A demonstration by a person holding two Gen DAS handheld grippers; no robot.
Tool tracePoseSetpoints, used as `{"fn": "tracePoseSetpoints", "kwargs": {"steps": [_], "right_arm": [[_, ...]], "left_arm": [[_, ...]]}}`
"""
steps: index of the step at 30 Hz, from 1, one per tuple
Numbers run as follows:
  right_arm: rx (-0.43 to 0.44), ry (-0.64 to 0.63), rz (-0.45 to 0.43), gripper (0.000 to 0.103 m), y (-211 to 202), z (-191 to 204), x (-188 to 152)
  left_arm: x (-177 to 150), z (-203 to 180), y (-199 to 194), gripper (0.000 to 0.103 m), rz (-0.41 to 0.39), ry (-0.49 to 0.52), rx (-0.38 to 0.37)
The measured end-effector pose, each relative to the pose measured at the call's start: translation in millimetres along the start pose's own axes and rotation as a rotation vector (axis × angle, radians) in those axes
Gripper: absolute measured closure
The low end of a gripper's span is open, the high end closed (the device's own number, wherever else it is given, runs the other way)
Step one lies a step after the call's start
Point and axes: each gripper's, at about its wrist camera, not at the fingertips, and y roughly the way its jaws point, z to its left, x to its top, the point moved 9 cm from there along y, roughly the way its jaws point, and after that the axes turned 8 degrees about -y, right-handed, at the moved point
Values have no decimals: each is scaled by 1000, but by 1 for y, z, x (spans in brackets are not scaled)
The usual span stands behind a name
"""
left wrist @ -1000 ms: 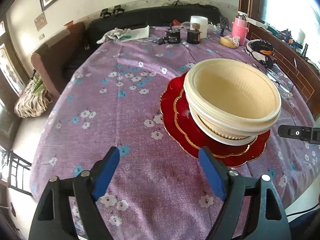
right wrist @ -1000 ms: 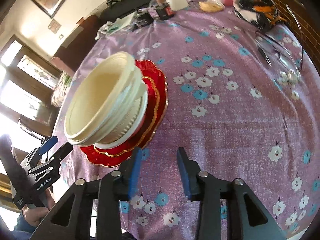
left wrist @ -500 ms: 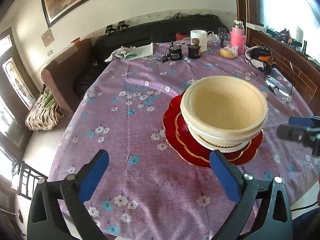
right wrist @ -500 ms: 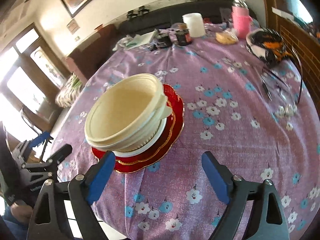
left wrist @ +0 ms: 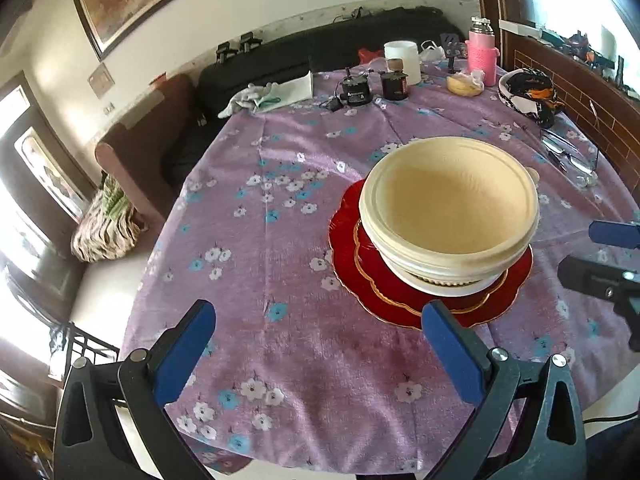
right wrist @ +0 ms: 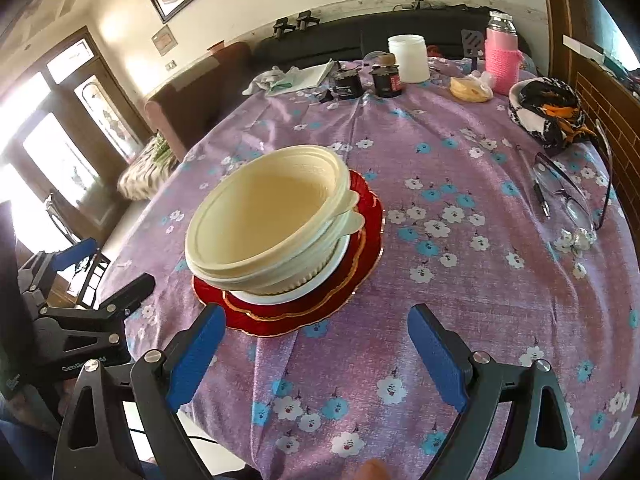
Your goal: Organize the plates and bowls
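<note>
Nested cream bowls (left wrist: 448,200) sit on a white plate (left wrist: 448,286), which rests on red gold-rimmed plates (left wrist: 516,300). The stack stands on the purple flowered tablecloth (left wrist: 280,240). My left gripper (left wrist: 316,320) is open, hanging above the cloth just left of the stack's near side, with nothing between its fingers. My right gripper (right wrist: 316,320) is open too, with nothing in it, and hangs just in front of the bowls (right wrist: 264,216) and the red plates (right wrist: 360,280). Each gripper shows in the other view: the right gripper (left wrist: 600,254) at the right edge, the left gripper (right wrist: 104,268) at the left.
Along the table's far edge stand a white jar (right wrist: 408,58), a pink bottle (right wrist: 502,60) and two dark jars (right wrist: 366,82). Eyeglasses (right wrist: 568,196) and a patterned cloth (right wrist: 548,112) lie at the right. A dark sofa (left wrist: 320,56) is behind. The table's near edge runs under my grippers.
Both grippers have opened wider, the right one from nearly closed. Both have drawn back and up from the stack, and the right view has rolled towards level. The stack has not moved.
</note>
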Motion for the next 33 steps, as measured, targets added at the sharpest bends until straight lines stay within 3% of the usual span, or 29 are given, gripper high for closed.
{"fn": "tracePoseSetpoints", "kwargs": {"steps": [16,33], "right_arm": [[33,-51,-9,1,3,15,4],[34,-56,0,1,4,15,3]], "left_arm": [[-6,8,6,0,27,-15,49],[-12,1,18,0,75,-16,11]]}}
